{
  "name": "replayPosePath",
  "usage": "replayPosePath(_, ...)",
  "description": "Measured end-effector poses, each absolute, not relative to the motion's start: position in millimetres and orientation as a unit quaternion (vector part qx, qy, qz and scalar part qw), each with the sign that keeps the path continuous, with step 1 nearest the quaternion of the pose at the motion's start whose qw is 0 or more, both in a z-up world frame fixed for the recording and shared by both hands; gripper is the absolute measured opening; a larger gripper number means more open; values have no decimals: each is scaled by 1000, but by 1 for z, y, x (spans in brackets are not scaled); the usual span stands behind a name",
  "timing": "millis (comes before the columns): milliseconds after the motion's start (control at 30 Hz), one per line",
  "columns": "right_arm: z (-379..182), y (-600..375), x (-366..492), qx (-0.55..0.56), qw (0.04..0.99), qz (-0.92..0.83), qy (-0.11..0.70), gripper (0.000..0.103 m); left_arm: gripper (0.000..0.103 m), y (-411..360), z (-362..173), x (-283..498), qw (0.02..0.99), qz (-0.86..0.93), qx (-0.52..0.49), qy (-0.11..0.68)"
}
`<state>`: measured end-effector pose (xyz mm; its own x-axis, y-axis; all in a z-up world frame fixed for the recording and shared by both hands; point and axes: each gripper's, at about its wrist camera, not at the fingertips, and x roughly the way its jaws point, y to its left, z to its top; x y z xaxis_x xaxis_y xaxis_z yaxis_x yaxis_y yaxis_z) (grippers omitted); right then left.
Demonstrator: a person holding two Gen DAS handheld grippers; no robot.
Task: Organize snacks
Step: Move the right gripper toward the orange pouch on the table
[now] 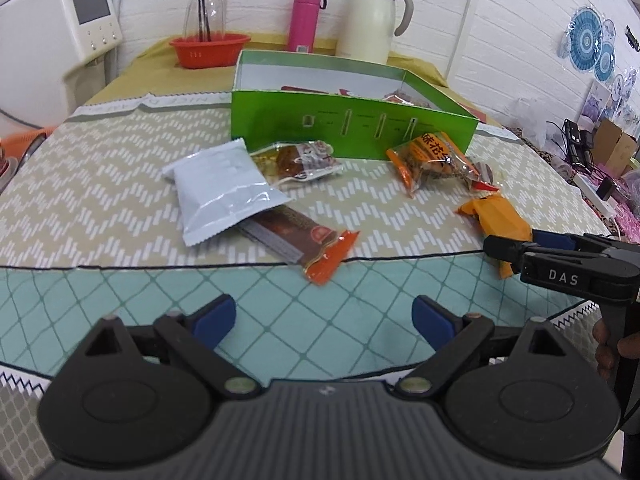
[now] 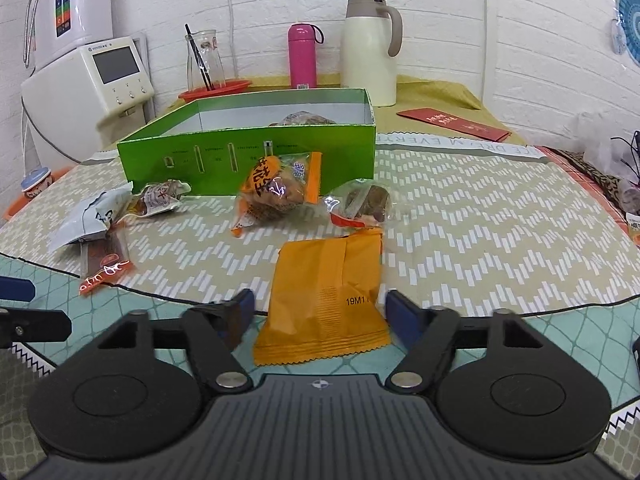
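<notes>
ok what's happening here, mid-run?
A person with a handheld gripper in each hand is sorting snacks into the green box, which already holds a few. The right gripper is open, with the near end of the orange packet between its fingers, not yet clamped. The left gripper is open and empty, short of the white pouch and the brown bar under it. Two peanut packs and a small round snack also lie loose in front of the box.
</notes>
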<state>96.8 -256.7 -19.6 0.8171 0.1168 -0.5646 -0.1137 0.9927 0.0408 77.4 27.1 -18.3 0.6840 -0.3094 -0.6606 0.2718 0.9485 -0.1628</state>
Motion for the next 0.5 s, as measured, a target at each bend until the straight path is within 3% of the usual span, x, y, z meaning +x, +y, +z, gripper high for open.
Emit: replayPosePath(500,-20,-233,59,-23,948,143,285,101,93,23,-18,91,909,-177,-54,374)
